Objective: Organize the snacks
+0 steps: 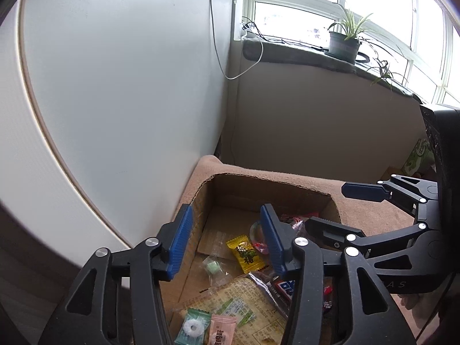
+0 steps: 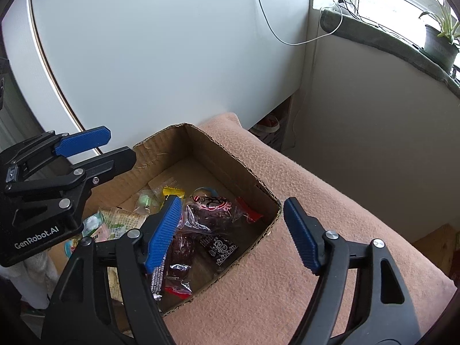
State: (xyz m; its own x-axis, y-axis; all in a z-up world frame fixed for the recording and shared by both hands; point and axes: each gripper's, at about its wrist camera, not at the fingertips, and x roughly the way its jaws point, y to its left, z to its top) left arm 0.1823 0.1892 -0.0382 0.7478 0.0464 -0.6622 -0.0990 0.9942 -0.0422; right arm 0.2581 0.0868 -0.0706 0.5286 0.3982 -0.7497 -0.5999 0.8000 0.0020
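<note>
Below both grippers sits an open brown corrugated cardboard box, resting on a pinkish-tan textured cloth that covers the surface around it. Inside the box lie the snacks, loosely heaped on its floor. Toward the left end, seen from the left wrist, there is a yellow sweet wrapper with dark print, a clear wrapper holding a pale green sweet, a large flat yellowish packet with green print, a teal wrapper with a white ring sweet and a pale pink wrapper touching it. Toward the right end, the right wrist view shows several clear packets of dark red snacks piled together, with a small black printed sachet lying just beside them.

The left gripper hangs over the left part of the box with its blue-padded fingers spread and nothing between them. The right gripper hangs over the right corner, one finger above the red packets and the other beyond the box wall over the cloth; its fingers are spread wide and grip nothing.

A potted green plant stands on the window ledge behind.
</note>
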